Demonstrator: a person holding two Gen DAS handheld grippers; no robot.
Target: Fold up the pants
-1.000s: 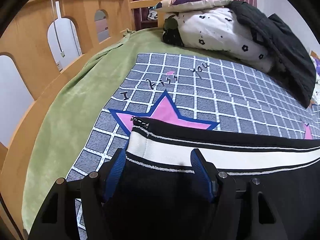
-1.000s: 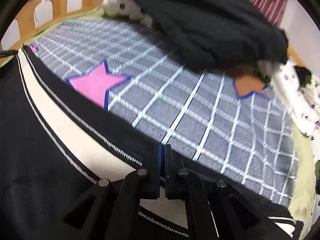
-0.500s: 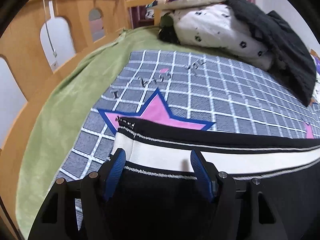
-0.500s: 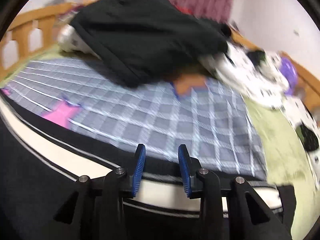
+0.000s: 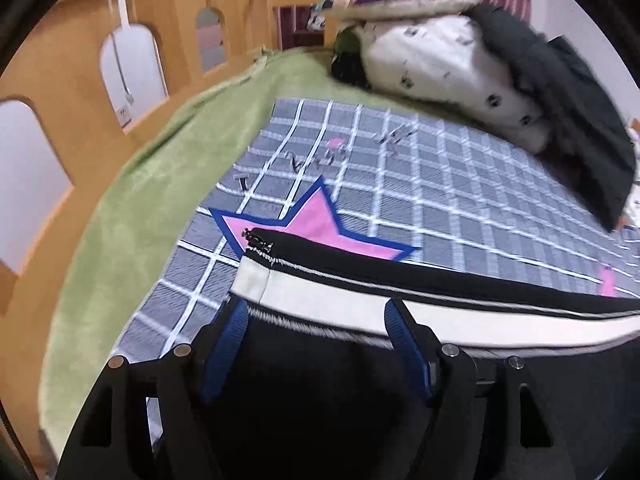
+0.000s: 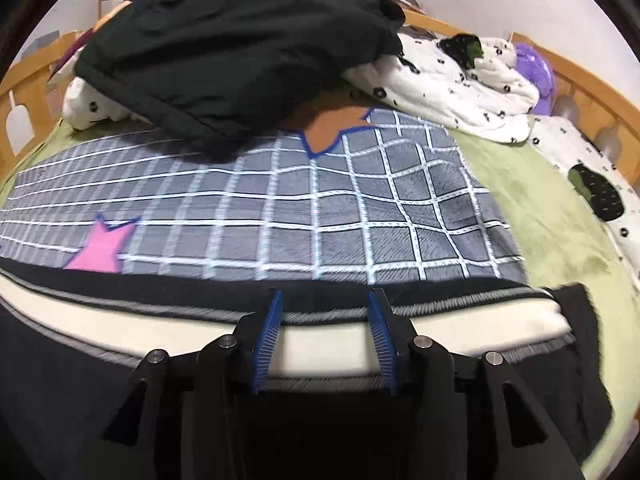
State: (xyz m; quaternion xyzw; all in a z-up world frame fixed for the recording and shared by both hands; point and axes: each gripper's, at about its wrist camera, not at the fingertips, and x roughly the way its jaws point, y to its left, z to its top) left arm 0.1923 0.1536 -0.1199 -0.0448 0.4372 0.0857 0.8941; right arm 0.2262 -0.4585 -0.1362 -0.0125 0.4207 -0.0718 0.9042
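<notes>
— Two hand-held grippers, what's their state?
— I see the left hand-held gripper [image 5: 316,320] spread wide and opening, gripping nothing; the right hand-held gripper [image 6: 324,312] is opening too, its pads clear of cloth.
— And the pants?
— I see the pants [image 6: 120,332] flat on the checked blanket [image 6: 280,200], white stripe along its near edge, under both grippers.

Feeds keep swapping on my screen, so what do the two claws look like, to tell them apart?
They look nearly identical. The left claw and the right claw both have matte black angular linkage arms with round silver pins, and ribbed blue pads lining each finger's inner face. No cables, markings, sleeves or hands show in either view.
</notes>
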